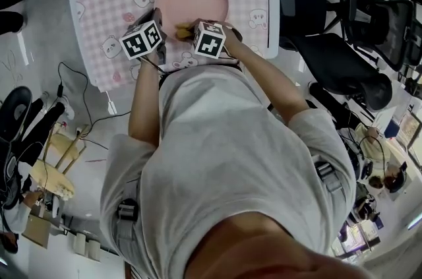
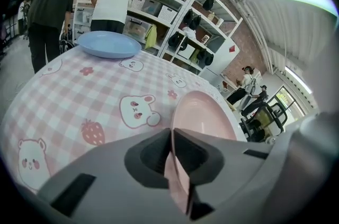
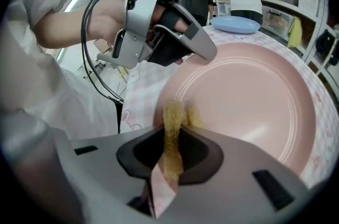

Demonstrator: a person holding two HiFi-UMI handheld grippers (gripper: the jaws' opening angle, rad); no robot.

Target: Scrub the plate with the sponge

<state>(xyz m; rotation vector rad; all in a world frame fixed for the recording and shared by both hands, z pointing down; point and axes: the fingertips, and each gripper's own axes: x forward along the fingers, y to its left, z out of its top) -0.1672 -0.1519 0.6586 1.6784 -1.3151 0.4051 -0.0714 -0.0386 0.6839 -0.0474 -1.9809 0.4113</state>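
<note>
Left claw (image 2: 172, 149) is closed on the near rim of the pink plate (image 2: 204, 117) on the worktop (image 2: 63, 96). Right claw (image 3: 172, 135) is clamped on the yellow sponge (image 3: 172, 114), which is pressed inside the plate. Both grips are shown only by the gripper views.

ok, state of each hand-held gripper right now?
Left hand-held gripper: shut on the rim of the pink plate.
Right hand-held gripper: shut on the yellow sponge.

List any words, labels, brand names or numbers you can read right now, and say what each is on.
No text can be read in any view.
On the left marker cube and right marker cube: black-and-white square patterns only.
On the tablecloth: bunny, bear and strawberry prints, no words.
On the pink plate and blue plate: nothing.
On the shelf bins: too small to read.
</note>
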